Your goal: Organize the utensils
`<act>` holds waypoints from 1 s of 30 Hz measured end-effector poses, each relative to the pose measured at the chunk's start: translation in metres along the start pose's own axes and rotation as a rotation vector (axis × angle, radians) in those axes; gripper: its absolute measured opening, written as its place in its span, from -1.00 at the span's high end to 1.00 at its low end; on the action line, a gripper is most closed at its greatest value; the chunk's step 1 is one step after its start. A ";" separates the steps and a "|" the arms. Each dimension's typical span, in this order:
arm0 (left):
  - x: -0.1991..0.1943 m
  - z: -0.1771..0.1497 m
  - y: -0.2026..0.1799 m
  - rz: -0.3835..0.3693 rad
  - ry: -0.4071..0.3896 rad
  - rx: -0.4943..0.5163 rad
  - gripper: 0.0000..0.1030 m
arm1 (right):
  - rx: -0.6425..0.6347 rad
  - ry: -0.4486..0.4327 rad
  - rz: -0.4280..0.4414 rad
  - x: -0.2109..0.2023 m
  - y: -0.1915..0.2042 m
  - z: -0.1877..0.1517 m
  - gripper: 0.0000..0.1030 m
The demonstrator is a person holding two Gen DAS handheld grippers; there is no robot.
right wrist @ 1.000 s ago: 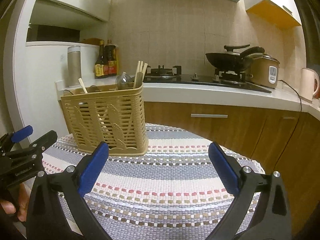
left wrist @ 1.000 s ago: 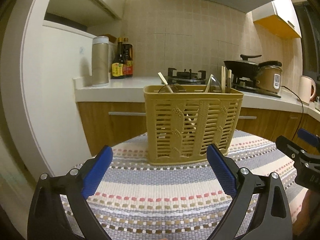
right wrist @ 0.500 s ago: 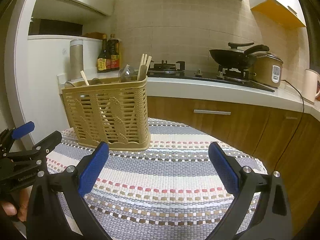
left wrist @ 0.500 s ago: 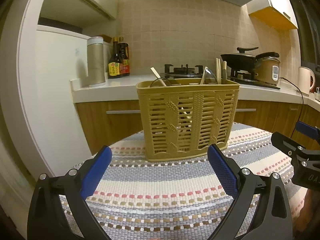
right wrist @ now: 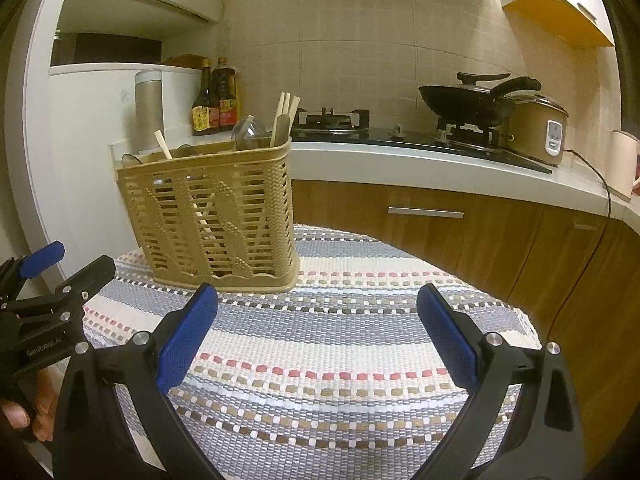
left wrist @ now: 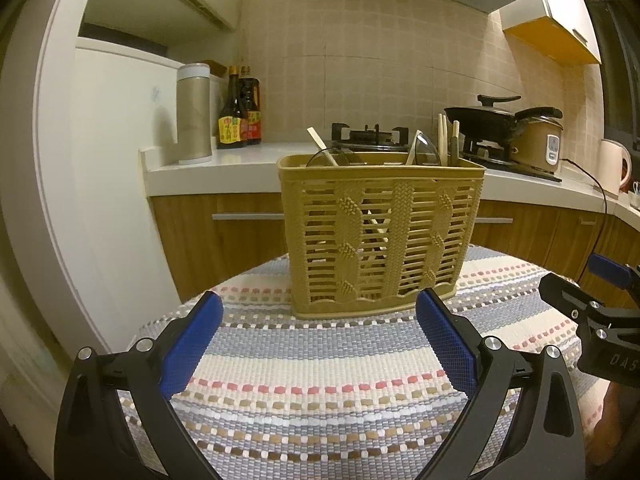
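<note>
My left gripper (left wrist: 318,332) and right gripper (right wrist: 318,326) both gape empty before the tan slatted plastic utensil basket (left wrist: 380,236) standing on the striped woven tablecloth (left wrist: 320,380) — I'd approach its rim squarely, slowly, avoiding protruding wooden chopsticks (right wrist: 285,118).

Both wrist cameras sit low over the table (left wrist: 320,364), facing the counter (right wrist: 420,162). Left view has the basket (left wrist: 380,236) near at 12 o'clock; right view (right wrist: 212,216) at 10 o'clock.
</note>
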State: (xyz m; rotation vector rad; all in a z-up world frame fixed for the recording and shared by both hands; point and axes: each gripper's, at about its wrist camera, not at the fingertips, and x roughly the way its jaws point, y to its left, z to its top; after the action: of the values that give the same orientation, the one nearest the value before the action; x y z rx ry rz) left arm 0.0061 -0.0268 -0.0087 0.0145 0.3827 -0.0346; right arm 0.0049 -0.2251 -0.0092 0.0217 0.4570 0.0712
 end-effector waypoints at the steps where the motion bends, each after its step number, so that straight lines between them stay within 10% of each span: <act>1: 0.000 0.000 0.000 0.000 0.001 -0.001 -0.83 | -0.003 0.000 -0.001 0.000 0.001 0.000 -0.85; 30: -0.001 0.000 -0.007 0.003 0.004 0.014 -0.85 | -0.007 -0.001 -0.008 0.000 0.001 -0.001 -0.85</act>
State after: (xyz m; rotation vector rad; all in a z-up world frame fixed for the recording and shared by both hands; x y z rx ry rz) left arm 0.0051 -0.0336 -0.0088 0.0292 0.3863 -0.0347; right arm 0.0044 -0.2240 -0.0098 0.0126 0.4562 0.0649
